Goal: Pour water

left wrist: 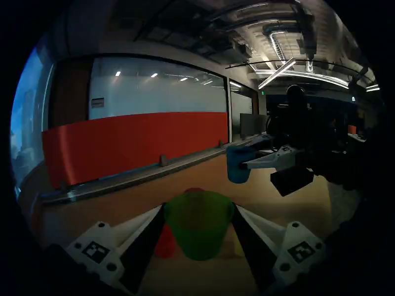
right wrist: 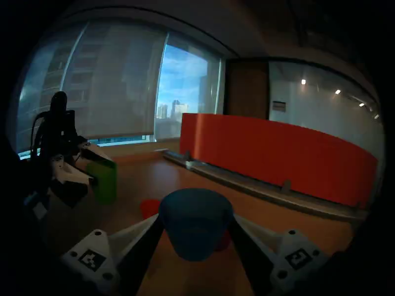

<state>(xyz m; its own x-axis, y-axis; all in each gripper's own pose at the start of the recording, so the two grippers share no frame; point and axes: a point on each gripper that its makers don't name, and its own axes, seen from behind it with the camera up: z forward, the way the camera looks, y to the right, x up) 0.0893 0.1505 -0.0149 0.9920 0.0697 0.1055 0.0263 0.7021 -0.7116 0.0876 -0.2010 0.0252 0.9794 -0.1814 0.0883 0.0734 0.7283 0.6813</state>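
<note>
A translucent green cup (left wrist: 199,232) stands upright between the fingers of my left gripper (left wrist: 199,211), which is shut on it above the wooden table (left wrist: 306,207). A red cup (left wrist: 165,242) shows just behind and below the green one. My right gripper (right wrist: 196,217) is shut on a blue cup (right wrist: 196,229), also held upright, with a red cup (right wrist: 147,207) peeking out behind it. In the left gripper view the right gripper (left wrist: 256,163) carries the blue cup (left wrist: 238,165) farther off to the right. In the right gripper view the left gripper (right wrist: 85,173) holds the green cup (right wrist: 104,181) at the left.
A long red divider panel (left wrist: 133,143) with a metal rail runs along the table's far edge. Windows with blinds (right wrist: 113,84) lie beyond the table. Dark office chairs and desks (left wrist: 296,118) stand at the right of the left gripper view.
</note>
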